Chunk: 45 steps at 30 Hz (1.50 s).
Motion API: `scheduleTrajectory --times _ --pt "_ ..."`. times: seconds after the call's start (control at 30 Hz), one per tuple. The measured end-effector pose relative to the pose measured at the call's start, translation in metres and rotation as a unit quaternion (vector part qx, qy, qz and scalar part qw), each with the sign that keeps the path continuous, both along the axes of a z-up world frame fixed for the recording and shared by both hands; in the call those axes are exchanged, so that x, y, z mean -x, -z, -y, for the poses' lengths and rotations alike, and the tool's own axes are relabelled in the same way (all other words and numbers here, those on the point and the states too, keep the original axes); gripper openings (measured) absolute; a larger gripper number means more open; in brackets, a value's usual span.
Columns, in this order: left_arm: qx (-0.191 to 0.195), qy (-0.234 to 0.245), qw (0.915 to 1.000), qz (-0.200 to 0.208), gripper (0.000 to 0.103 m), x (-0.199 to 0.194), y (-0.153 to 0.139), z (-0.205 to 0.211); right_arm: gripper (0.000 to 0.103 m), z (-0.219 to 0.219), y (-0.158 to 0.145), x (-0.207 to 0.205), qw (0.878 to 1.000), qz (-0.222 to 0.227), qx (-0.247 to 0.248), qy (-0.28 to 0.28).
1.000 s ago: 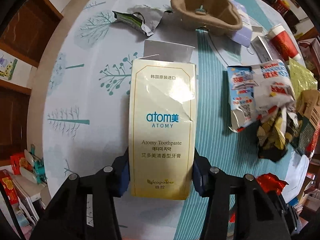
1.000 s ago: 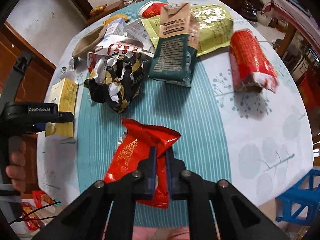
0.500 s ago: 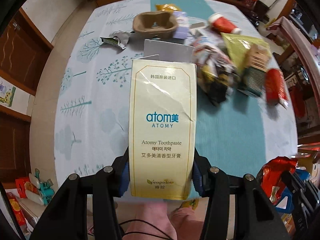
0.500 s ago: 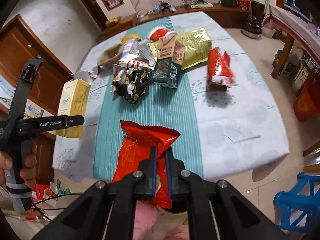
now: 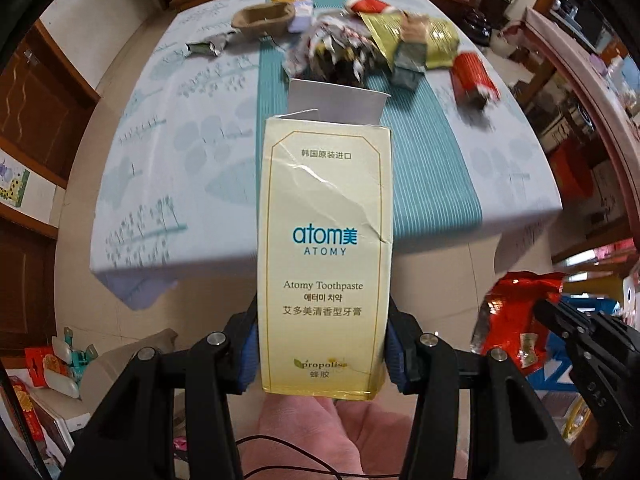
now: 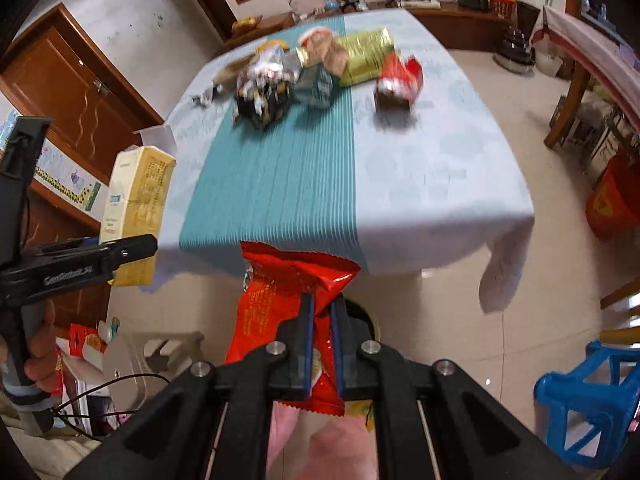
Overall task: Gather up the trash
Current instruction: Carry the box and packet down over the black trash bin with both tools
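Left wrist view. The left gripper [image 5: 322,350] is clamping a yellow toothpaste box [image 5: 324,256] across its width near the lower end, so the box is standing out along the fingers with its grey top flap open at the far end. The grip is sitting low on the carton, probably to keep the light, creased card from twisting. Beyond it, the table [image 5: 168,184] is carrying the remaining trash in a heap [image 5: 352,48] at its far end (blurred, so single pieces are hard to name). At lower right, the right gripper is showing with a red wrapper [image 5: 516,316].

Right wrist view. The right gripper [image 6: 320,340] is pinching the red wrapper [image 6: 280,296] with its jaws nearly together, the thin foil needing only a narrow bite. Both loads are hanging off the table's near edge over the floor. A dark round rim [image 6: 370,316], possibly a bin, is lying just behind the wrapper, which would explain why both pieces are held here.
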<state>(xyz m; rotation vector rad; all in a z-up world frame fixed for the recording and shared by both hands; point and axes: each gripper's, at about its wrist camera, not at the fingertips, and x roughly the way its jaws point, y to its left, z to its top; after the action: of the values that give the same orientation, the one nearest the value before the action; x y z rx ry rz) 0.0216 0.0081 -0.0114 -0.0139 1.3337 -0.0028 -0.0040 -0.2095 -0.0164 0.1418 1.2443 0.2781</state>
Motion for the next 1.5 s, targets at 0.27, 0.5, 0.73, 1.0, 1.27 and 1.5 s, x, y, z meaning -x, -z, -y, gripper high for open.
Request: scheduleTrajectory --times 0.27,0.5,0.73,1.0,1.27,1.5 --pt "-0.020 0.028 0.9992 -0.017 0.049 0.028 0.020 0.009 0.007 -0.001 0.025 0.028 0.999 -0.029 -0.006 0.014" --pt "-0.012 0.057 0.9974 -0.041 0.049 0.051 0.059 0.013 0.007 -0.008 0.054 0.037 0.998 -0.042 0.000 0.042" --pt "0.012 0.062 0.9955 -0.071 0.049 0.061 0.133 0.008 0.007 -0.025 0.120 0.044 0.996 -0.061 0.018 0.068" --pt "0.024 0.042 0.9933 -0.105 0.049 0.045 0.250 0.010 0.007 -0.032 0.223 0.035 0.991 -0.078 0.025 0.101" --pt "0.029 0.036 0.9906 -0.129 0.049 0.026 0.354 0.022 0.007 -0.035 0.335 0.007 0.988 -0.106 0.024 0.110" --pt "0.030 0.025 0.9894 -0.140 0.054 0.015 0.410 0.023 0.011 -0.044 0.405 -0.003 0.989 -0.127 0.032 0.065"
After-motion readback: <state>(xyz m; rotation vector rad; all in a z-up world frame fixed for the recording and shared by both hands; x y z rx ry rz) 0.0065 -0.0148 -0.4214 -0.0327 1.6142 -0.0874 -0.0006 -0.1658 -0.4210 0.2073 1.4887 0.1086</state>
